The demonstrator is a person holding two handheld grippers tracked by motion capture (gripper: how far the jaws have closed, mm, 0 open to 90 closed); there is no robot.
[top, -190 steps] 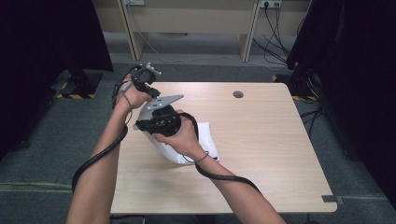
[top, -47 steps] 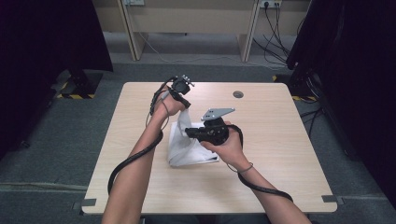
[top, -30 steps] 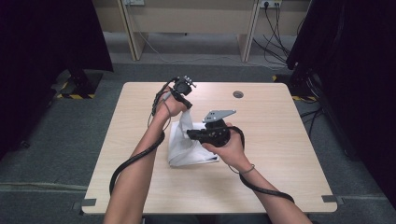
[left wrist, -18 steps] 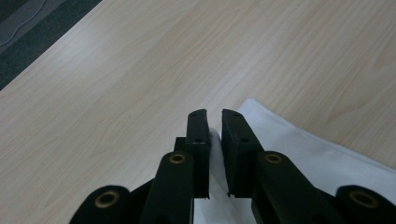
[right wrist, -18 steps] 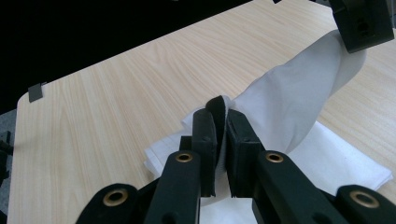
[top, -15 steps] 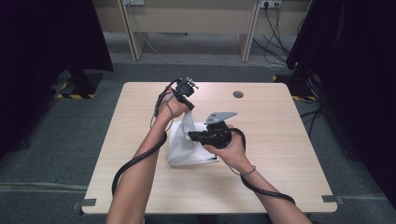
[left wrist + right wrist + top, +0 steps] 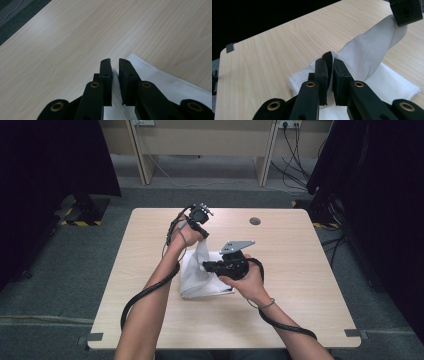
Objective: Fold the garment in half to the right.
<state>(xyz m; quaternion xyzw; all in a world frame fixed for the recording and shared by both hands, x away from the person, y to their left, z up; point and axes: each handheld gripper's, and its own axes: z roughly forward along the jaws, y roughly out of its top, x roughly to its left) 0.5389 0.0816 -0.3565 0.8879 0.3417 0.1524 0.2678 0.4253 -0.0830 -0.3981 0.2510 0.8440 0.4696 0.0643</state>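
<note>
Cloth (image 7: 200, 277) pinched by both grippers, over table (image 7: 310, 270).

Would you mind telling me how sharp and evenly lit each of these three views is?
High view: even light on the table, dark curtains at the sides, white cloth soft in detail. Left gripper view: wood grain fairly sharp, near jaws blurred. Right gripper view: cloth bright, no glare, black backdrop at the upper left.

A white cloth (image 7: 200, 275) lies folded near the middle of the frame on the pale wooden bench (image 7: 300, 285). One part of it rises in a taut, smooth band toward the upper left, probably a single layer; the rest stays flat and roughly square.
</note>
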